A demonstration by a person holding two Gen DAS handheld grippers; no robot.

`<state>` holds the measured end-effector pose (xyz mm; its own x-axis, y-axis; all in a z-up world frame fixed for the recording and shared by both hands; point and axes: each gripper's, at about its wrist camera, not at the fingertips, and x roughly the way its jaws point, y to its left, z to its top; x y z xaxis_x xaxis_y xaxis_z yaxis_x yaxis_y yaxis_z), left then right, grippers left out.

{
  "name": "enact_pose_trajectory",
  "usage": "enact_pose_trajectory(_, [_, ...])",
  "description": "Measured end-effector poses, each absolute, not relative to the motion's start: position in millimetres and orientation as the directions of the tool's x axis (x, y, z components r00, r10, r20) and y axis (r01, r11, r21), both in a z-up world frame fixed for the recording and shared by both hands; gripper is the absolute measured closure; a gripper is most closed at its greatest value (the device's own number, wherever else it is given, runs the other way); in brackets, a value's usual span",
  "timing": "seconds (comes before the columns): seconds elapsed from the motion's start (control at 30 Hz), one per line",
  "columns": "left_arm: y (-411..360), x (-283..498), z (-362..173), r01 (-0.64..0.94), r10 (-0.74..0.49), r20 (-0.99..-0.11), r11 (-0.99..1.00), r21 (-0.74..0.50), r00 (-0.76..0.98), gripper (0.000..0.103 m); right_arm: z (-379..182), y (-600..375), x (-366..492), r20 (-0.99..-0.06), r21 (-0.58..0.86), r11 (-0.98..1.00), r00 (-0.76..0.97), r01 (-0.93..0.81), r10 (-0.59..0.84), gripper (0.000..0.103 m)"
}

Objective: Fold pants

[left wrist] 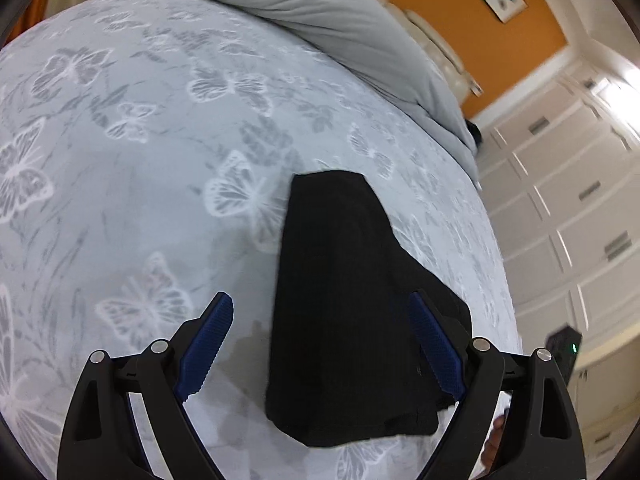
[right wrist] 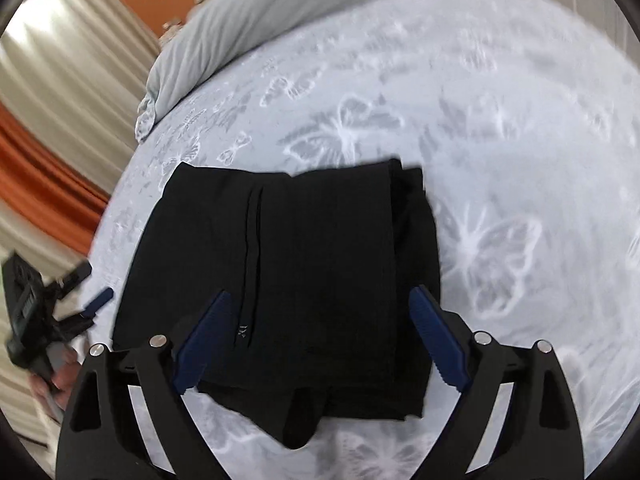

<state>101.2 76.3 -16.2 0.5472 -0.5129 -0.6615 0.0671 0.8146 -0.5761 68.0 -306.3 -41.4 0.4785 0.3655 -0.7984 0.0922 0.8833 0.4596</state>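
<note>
A: What is the biggest thing here?

B: The bed (left wrist: pixel 140 128). It has a pale sheet with butterflies on it. A gray blanket (left wrist: pixel 320 12) is bunched up at the far end of the bed.

A: Where are the pants?

B: The black pants (right wrist: pixel 288 272) lie flat on the bed, near its close edge. They look folded into a small stack already.

A: How will they feel?

B: Soft, floppy and light, I think. A corner or a thick folded edge looks best to pinch, so the layers stay together.

A: And the claws?

B: The left gripper (left wrist: pixel 320 340) is wide and holds nothing. The right gripper (right wrist: pixel 320 336) is wide and holds nothing too. Both hang just above the pants.
</note>
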Motion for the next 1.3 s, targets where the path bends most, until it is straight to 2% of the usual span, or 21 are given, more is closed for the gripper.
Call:
enact_pose_trajectory(0.07, [66,96,-13,0.144,-0.556,-0.646,0.805,-0.576,0.522,0.017,-43,-307,61,-0.796,0.465,0.881,0.476,0.087,0.374,0.017])
enact_pose_trajectory(0.1, [60,92,-13,0.182,-0.572,-0.643,0.802,-0.569,0.509,0.017,-44,-308,59,-0.805,0.445,0.890,0.478,0.094,0.352,0.024])
enact_pose_trajectory(0.13, [50,89,-16,0.222,-0.571,-0.653,0.811,-0.541,0.497,0.016,-49,-310,62,-0.810,0.440,0.892,0.474,0.102,0.345,0.033])
enact_pose_trajectory(0.17, [43,87,-23,0.235,-0.538,-0.685,0.839,-0.490,0.491,0.016,-56,-309,65,-0.812,0.450,0.886,0.464,0.111,0.355,0.055])
enact_pose_trajectory(0.2, [37,89,-31,0.230,-0.489,-0.727,0.872,-0.433,0.483,0.016,-61,-307,68,-0.820,0.448,0.886,0.449,0.121,0.354,0.070])
enact_pose_trajectory(0.3, [40,102,-76,0.146,-0.269,-0.871,0.963,-0.228,0.411,0.017,-50,-286,68,-0.777,0.509,0.860,0.449,0.037,0.441,0.070])
enact_pose_trajectory(0.37, [62,107,-90,0.086,-0.254,-0.885,0.967,-0.240,0.390,0.018,-25,-262,61,-0.696,0.570,0.813,0.454,-0.121,0.556,0.070])
enact_pose_trajectory(0.43, [75,103,-81,0.073,-0.219,-0.877,0.975,-0.208,0.428,0.019,-10,-248,50,-0.723,0.472,0.865,0.487,-0.169,0.489,0.040])
enact_pose_trajectory(0.47, [83,99,-76,0.060,-0.190,-0.866,0.981,-0.183,0.462,0.019,-13,-251,43,-0.769,0.389,0.913,0.503,-0.123,0.395,0.019])
enact_pose_trajectory(0.6, [109,92,-61,0.026,-0.231,-0.823,0.967,-0.255,0.519,0.019,-43,-271,26,-0.856,0.361,0.933,0.396,-0.004,0.333,0.025])
enact_pose_trajectory(0.8, [124,96,-47,-0.021,-0.295,-0.793,0.932,-0.361,0.534,0.018,-71,-236,19,-0.892,0.332,0.937,0.288,-0.110,0.349,0.038])
enact_pose_trajectory(0.83, [121,99,-45,-0.017,-0.309,-0.790,0.927,-0.374,0.529,0.018,-75,-227,19,-0.905,0.262,0.956,0.310,-0.129,0.290,0.045])
enact_pose_trajectory(0.9, [114,102,-44,-0.010,-0.310,-0.790,0.928,-0.372,0.528,0.018,-70,-226,22,-0.901,0.244,0.960,0.334,-0.137,0.276,0.072])
enact_pose_trajectory(1.0, [105,100,-38,-0.011,-0.314,-0.781,0.925,-0.379,0.540,0.018,-6,-228,15,-0.811,0.186,0.967,0.528,-0.173,0.250,0.084])
enact_pose_trajectory(1.07, [98,101,-36,-0.001,-0.335,-0.769,0.917,-0.400,0.545,0.017,26,-228,4,-0.753,0.080,0.980,0.633,-0.182,0.179,0.084])
enact_pose_trajectory(1.13, [83,102,-41,0.013,-0.325,-0.784,0.927,-0.376,0.530,0.016,10,-245,10,-0.792,0.063,0.985,0.593,-0.160,0.147,0.085])
enact_pose_trajectory(1.17, [76,104,-47,0.021,-0.315,-0.799,0.934,-0.356,0.512,0.016,-19,-262,18,-0.853,0.071,0.992,0.509,-0.100,0.112,0.078])
enact_pose_trajectory(1.2, [70,105,-52,0.021,-0.302,-0.814,0.941,-0.337,0.495,0.016,-53,-275,24,-0.920,0.087,0.996,0.381,-0.036,0.094,0.064])
enact_pose_trajectory(1.23, [65,109,-59,0.016,-0.292,-0.831,0.946,-0.323,0.473,0.016,-78,-284,23,-0.954,0.098,0.995,0.286,-0.006,0.095,0.061])
enact_pose_trajectory(1.27, [62,111,-63,0.013,-0.298,-0.838,0.944,-0.329,0.456,0.016,-69,-282,20,-0.940,0.081,0.996,0.329,-0.022,0.084,0.055])
enact_pose_trajectory(1.3, [62,114,-65,0.003,-0.315,-0.840,0.937,-0.349,0.442,0.016,-54,-277,17,-0.931,0.046,0.998,0.359,-0.053,0.062,0.042])
